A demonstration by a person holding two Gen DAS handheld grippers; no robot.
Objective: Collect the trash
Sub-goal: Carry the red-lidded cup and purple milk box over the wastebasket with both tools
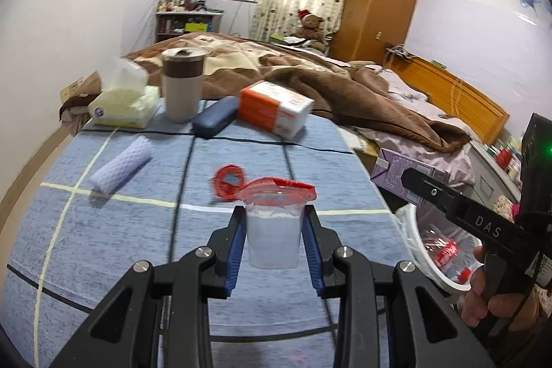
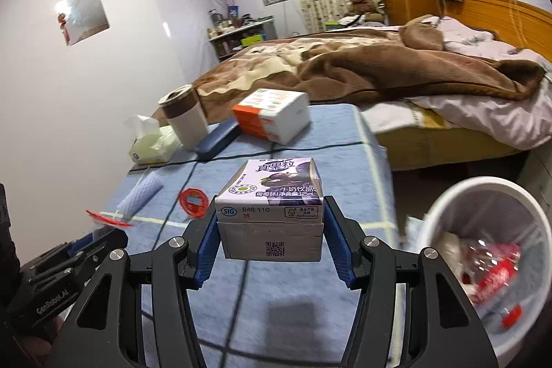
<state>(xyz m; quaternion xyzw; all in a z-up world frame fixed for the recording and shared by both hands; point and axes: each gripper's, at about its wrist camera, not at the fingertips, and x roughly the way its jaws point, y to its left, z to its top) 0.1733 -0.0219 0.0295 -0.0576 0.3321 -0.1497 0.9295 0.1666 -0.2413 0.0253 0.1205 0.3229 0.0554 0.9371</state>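
We are carrying both finds to the waste bin [image 2: 490, 250] at four o'clock: the left gripper [image 1: 275, 240], jaws narrowed, clamping a peeled-lid plastic cup [image 1: 274, 230]; the right gripper [image 2: 270, 238], jaws half-spread, clamping a milk carton [image 2: 272, 212]. Next, we are needing each load above the rim before releasing; the red lid [image 1: 229, 180] is waiting on the bench [image 1: 120, 230].

Blue checked tablecloth [image 1: 103, 230] carries everything. Just past the left tongs: red lid [image 1: 228, 180]; further left, a white ribbed roll [image 1: 120, 167]. Far edge, left to right: tissue pack [image 1: 120, 107], brown-banded tumbler [image 1: 182, 84], dark blue case [image 1: 214, 116], orange-white box [image 1: 276, 109].
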